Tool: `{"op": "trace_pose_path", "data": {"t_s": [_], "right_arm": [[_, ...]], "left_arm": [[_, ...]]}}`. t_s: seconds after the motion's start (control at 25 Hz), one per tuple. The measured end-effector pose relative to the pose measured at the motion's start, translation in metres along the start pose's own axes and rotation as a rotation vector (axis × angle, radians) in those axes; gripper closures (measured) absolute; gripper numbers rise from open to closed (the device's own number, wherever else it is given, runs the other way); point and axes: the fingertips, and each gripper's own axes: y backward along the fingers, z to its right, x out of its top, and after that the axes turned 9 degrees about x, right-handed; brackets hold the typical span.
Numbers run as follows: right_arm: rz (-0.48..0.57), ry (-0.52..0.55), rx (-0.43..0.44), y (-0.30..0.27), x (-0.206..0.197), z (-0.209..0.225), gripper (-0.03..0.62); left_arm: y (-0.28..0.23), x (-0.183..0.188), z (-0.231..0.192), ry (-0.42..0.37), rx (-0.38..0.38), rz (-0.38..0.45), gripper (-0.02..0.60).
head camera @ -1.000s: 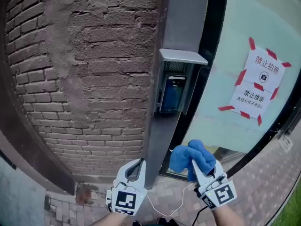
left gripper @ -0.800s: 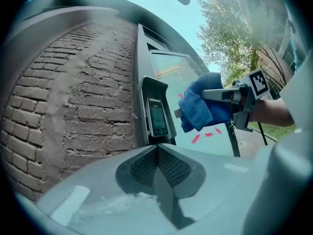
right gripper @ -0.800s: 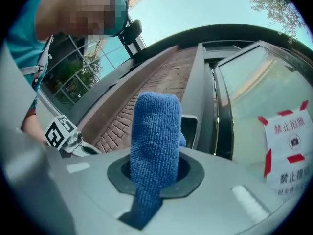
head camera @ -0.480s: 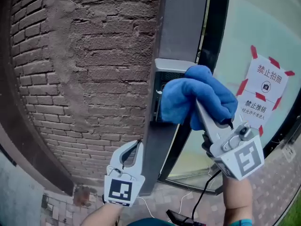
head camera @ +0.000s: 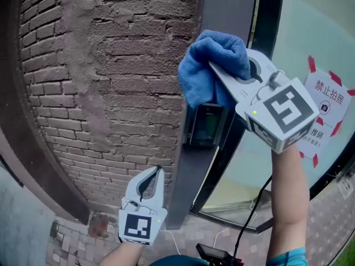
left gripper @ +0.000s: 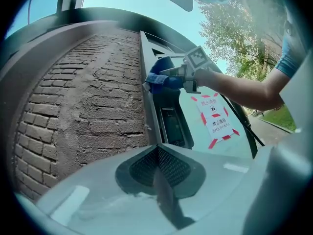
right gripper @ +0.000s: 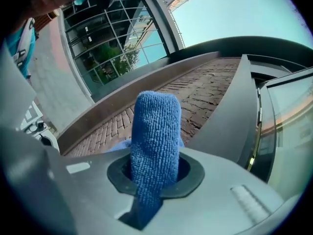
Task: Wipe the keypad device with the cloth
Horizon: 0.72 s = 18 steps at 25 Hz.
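Cloth (head camera: 209, 57) over the keypad's (head camera: 206, 125) top
Right gripper (head camera: 215, 71) clamps the cloth; left gripper (head camera: 151, 174) closed, empty. Sign (head camera: 328, 100) reads "禁止拍照".

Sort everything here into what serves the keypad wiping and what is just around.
For the job: blue cloth; right tongs, shut on it; keypad device.
Just around: left tongs, shut and empty; brick wall; taped notice on the glass.

White left tongs (head camera: 159, 171), right tongs (head camera: 217, 73), teal sleeve (head camera: 286, 257)
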Motion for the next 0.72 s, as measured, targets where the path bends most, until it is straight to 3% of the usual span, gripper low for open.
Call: {"op": "trace_pose_path", "data": {"t_s": [0.16,0.4,0.72], "right_arm": [[-0.09,-0.002,0.046,-0.012,-0.012,0.001,0.548],[-0.204,0.077,0.077,-0.013,-0.025,0.007,0.548],[-0.312,0.035,0.009,0.024,-0.053,0.031,0.548]], "left_arm": [[-0.002,0.002,0.002,0.005,0.001,0.001,0.591],[-0.006,0.0,0.016,0.01,-0.026,0.001,0.592],[-0.008,-0.007,0.043,0.028,-0.081,-0.016,0.591]]}}
